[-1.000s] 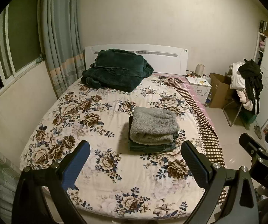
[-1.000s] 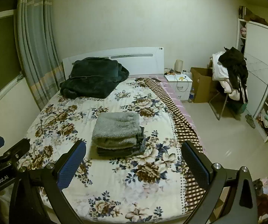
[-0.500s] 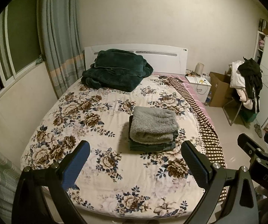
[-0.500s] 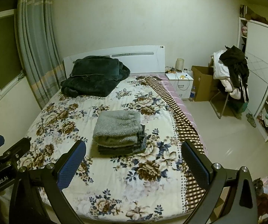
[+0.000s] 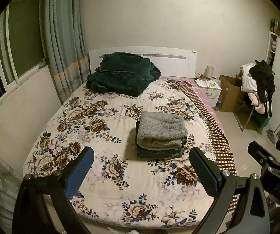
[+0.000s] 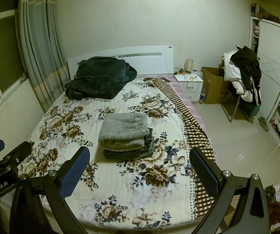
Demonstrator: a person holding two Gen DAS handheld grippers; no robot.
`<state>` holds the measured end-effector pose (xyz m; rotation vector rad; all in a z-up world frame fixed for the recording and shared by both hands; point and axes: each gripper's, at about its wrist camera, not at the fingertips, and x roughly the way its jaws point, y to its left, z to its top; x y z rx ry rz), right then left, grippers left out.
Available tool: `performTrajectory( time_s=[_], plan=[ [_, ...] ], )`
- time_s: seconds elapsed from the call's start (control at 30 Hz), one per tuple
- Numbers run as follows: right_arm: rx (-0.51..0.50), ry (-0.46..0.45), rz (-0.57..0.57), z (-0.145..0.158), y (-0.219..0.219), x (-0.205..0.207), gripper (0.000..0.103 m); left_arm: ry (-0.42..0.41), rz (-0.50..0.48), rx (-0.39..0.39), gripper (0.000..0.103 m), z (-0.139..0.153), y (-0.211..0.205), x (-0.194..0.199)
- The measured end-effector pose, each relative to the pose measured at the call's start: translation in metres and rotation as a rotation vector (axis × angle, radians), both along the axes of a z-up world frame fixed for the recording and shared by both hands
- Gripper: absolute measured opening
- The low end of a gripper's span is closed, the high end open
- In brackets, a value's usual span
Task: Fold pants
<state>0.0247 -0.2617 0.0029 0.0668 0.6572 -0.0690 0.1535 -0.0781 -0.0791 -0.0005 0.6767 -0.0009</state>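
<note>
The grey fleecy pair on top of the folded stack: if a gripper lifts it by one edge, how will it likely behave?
The grey fleecy pants look thick and soft, so they would probably droop and unfold rather than stay flat. They merely rest on the darker folded pants, so a sideways push would likely slide them off. Probably light for their bulk.

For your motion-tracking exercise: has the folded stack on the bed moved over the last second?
No. The folded stack sits on the same flowers of the bedspread; only the cameras drifted slightly.
</note>
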Motion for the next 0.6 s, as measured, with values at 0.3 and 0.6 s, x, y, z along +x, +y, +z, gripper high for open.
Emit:
performTrajectory(
  time_s=[0.3, 0.6],
  plan=[
    [0.001, -0.004, -0.002, -0.0021, -0.0009, -0.0048, 0.103, -0.001, 0.002, 0.002, 0.100, 0.0014, 0.0000, -0.0033],
    [0.000, 0.000, -0.001, -0.0021, -0.0014, -0.0051, 0.103, 0.004, 0.009, -0.007, 0.100, 0.0030, -0.0005, -0.0080]
  ],
)
